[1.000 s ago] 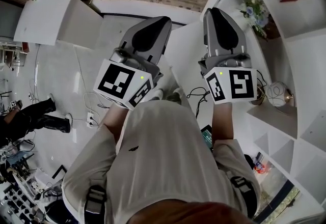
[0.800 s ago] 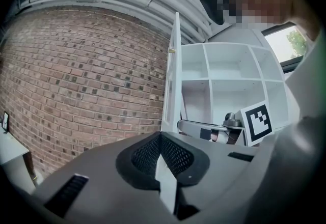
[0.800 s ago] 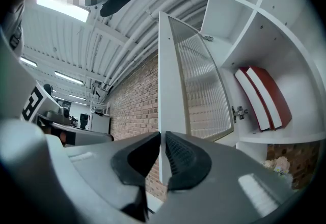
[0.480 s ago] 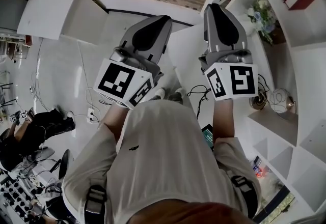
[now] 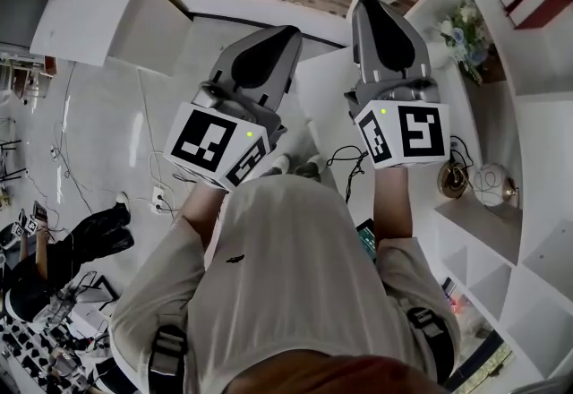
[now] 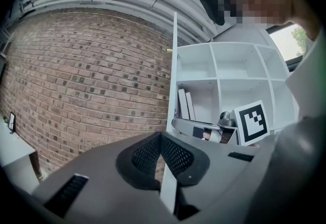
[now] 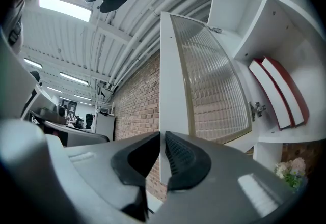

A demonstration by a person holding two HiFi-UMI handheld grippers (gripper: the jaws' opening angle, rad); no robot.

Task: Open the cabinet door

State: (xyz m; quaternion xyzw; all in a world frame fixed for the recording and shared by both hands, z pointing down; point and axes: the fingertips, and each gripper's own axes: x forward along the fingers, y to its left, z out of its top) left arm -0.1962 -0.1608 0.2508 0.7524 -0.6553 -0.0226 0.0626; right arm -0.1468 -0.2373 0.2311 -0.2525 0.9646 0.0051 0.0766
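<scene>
Outward from the white shelf unit (image 6: 239, 65) the cabinet door (image 7: 204, 80), a white frame around ribbed glass, stands swung open, its free edge well clear of the shelves. The right gripper (image 7: 163, 139) pinches that free edge, one dark pad on each face of the frame, while the left gripper (image 6: 160, 136) sits farther from the shelf unit than the door, its fingers pressed together on nothing and pointed at the door's edge with a brick wall (image 6: 91, 75) behind.

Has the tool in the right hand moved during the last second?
Yes. In the head view the right tool, clamped on the door, has drawn left, away from the flowers.
</scene>
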